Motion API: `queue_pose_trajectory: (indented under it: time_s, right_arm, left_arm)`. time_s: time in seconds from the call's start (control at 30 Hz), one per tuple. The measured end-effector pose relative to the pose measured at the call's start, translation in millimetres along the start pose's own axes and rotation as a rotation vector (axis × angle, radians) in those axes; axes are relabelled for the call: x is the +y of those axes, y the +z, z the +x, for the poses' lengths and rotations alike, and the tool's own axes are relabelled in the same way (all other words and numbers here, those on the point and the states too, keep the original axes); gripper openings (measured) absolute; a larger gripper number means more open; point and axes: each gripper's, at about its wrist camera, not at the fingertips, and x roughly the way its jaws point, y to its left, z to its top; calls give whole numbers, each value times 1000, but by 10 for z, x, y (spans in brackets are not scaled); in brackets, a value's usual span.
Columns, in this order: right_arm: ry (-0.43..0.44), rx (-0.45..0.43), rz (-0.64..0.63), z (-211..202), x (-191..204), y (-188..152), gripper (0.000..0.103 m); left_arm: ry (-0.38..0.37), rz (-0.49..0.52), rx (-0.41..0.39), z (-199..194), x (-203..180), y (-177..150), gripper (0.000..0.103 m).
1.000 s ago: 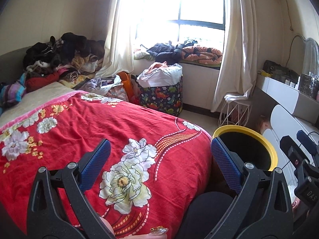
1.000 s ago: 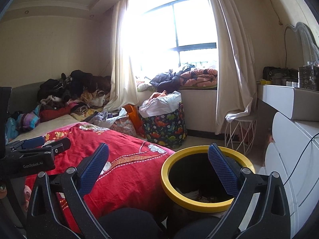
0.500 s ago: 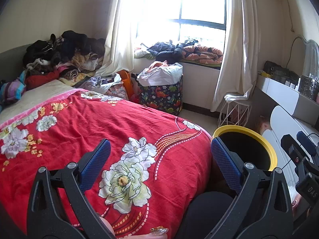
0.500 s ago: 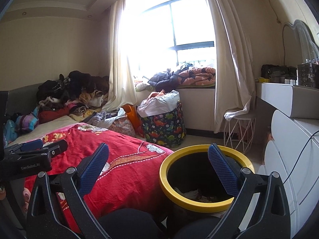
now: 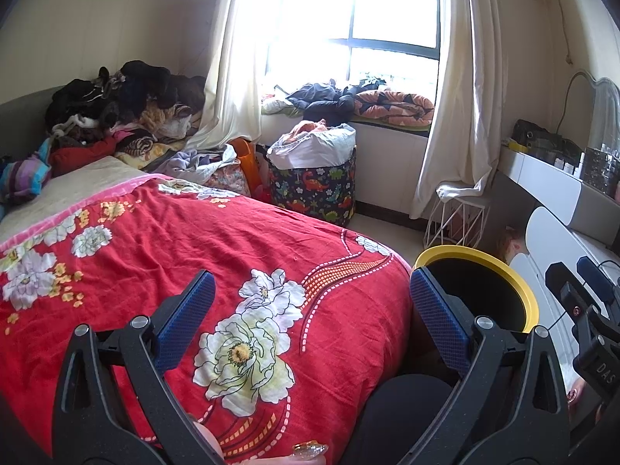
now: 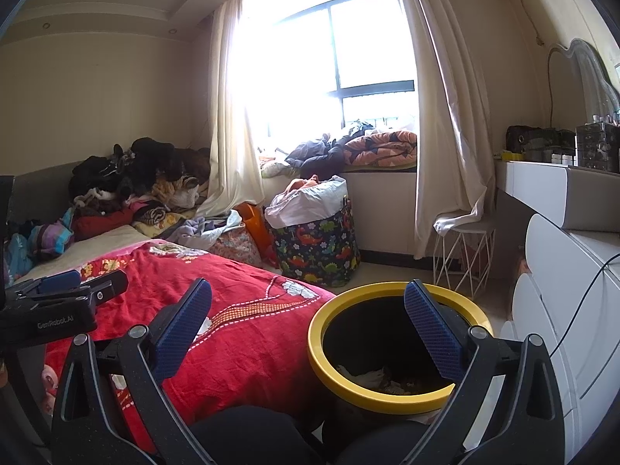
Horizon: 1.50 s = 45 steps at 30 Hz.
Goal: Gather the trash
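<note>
Bedroom, two hand-held grippers released over bed edge and bin.

Left to right: pile of dark and patterned clothes (image 5: 124,108) heaped at the head of the bed; red floral bedspread (image 5: 162,240) covering the bed; left hand-held gripper (image 5: 310,310) with blue-padded fingers spread wide, nothing between them, above the bedspread; dinosaur-print fabric basket (image 5: 314,190) stuffed with white cloth, on the floor below the window; right hand-held gripper (image 6: 308,323) likewise spread and empty, its right finger over the bin; round black bin with yellow rim (image 6: 387,395) just beside the bed's foot, crumpled paper trash (image 6: 372,378) lying inside; white wire stool (image 6: 461,259); white drawer unit (image 6: 562,271) at far right.
</note>
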Motion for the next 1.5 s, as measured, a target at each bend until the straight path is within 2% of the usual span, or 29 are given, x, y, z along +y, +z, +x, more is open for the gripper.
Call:
queue_pose_trajectory:
  time_s: [1.33,1.43,1.5]
  right_arm:
    - [11,24,7,49,31,28,97]
    - [68,48,11,184,163,141,97]
    - [137,64,-6,310,368,251,97]
  left_arm:
    - [1,2,-4,-29,-12,35,92]
    - [15,-44,14,-39,102,55,92]
    - [58,-96,22,-59,327,92,92]
